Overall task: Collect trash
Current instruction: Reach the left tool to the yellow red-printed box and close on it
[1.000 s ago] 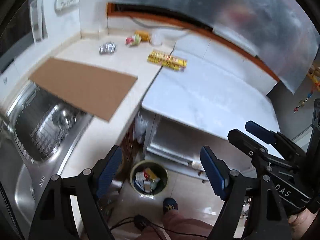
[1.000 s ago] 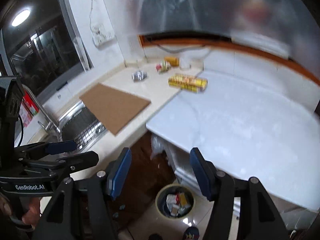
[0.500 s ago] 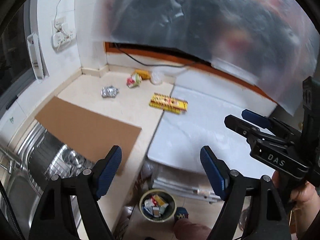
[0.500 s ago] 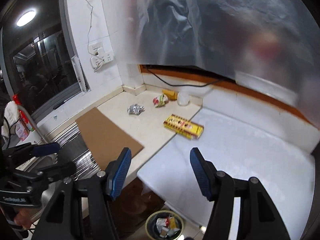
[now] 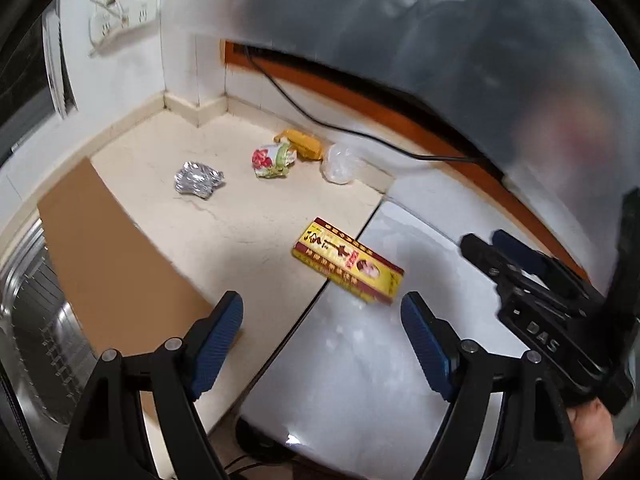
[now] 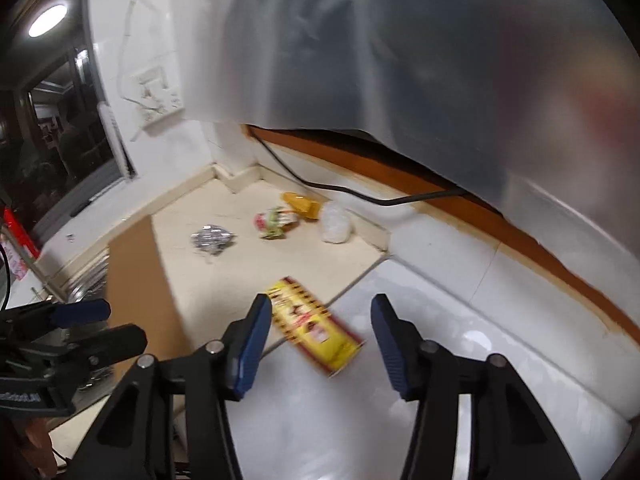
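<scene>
A yellow and red box (image 5: 347,261) (image 6: 314,326) lies across the seam between the beige counter (image 5: 240,216) and the white worktop (image 5: 360,360). Farther back lie a foil wad (image 5: 198,179) (image 6: 211,239), a crumpled red and green wrapper (image 5: 272,159) (image 6: 275,221), an orange packet (image 5: 304,144) and a clear plastic bag (image 5: 340,164) (image 6: 336,222). My left gripper (image 5: 321,299) hangs open and empty, short of the box. My right gripper (image 6: 321,302) hovers above the box; its jaws are closing, but the pads touch nothing.
A brown cardboard sheet (image 5: 108,256) partly covers the steel sink (image 5: 32,340) at the left. A black cable (image 5: 360,136) runs along the back wall under a hanging plastic sheet (image 6: 400,60). Wall sockets (image 5: 120,12) sit at the upper left.
Both grippers moved forward over the counter, so the trash looks larger and nearer. The floor bin dropped out of view. The right jaws stand narrower than before.
</scene>
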